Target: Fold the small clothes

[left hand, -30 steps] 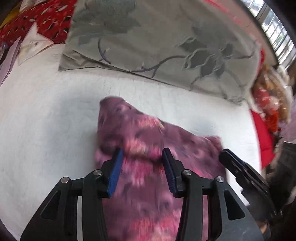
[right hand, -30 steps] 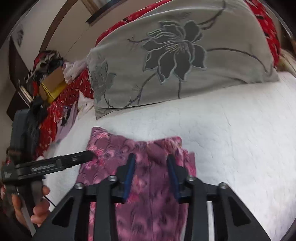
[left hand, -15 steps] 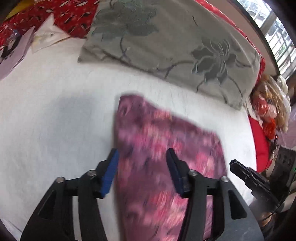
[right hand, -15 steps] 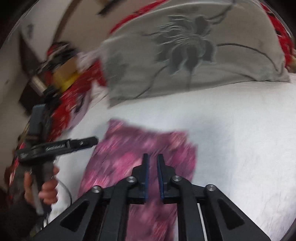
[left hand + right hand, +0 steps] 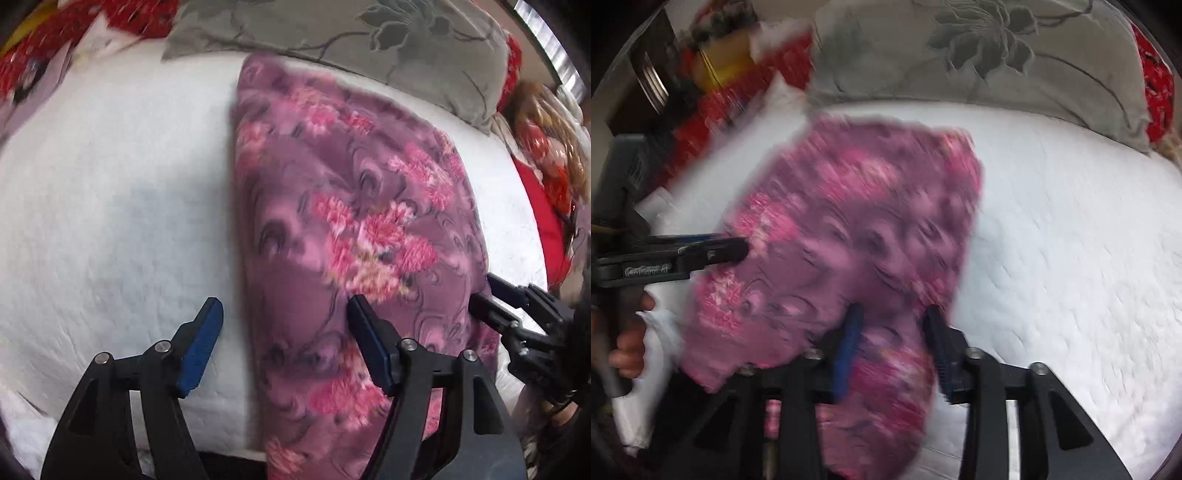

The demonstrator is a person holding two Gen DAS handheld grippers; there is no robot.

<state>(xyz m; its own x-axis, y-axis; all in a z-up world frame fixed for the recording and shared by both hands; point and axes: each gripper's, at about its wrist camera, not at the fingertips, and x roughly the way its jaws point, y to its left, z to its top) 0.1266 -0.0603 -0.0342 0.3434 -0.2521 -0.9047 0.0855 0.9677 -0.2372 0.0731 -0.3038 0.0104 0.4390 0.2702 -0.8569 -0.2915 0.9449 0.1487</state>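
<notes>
Purple floral garment (image 5: 354,229) lies flat near the white bed's (image 5: 110,206) front edge, both grippers, left (image 5: 284,343) and right (image 5: 892,347), opening, gripping nothing.

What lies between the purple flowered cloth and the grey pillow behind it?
Only a narrow strip of bare white bedcover separates the cloth from the pillow, in the right wrist view.

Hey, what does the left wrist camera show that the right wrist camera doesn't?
Only the left wrist view shows the left gripper from behind, jaws opening, straddling the left edge of the purple floral cloth, and a window at top right. Only the right wrist view shows a hand holding the left gripper's handle, and a yellow box at top left. Both show the cloth lying on the white bedspread before a grey flowered pillow, and the right gripper, jaws opening over the cloth.
</notes>
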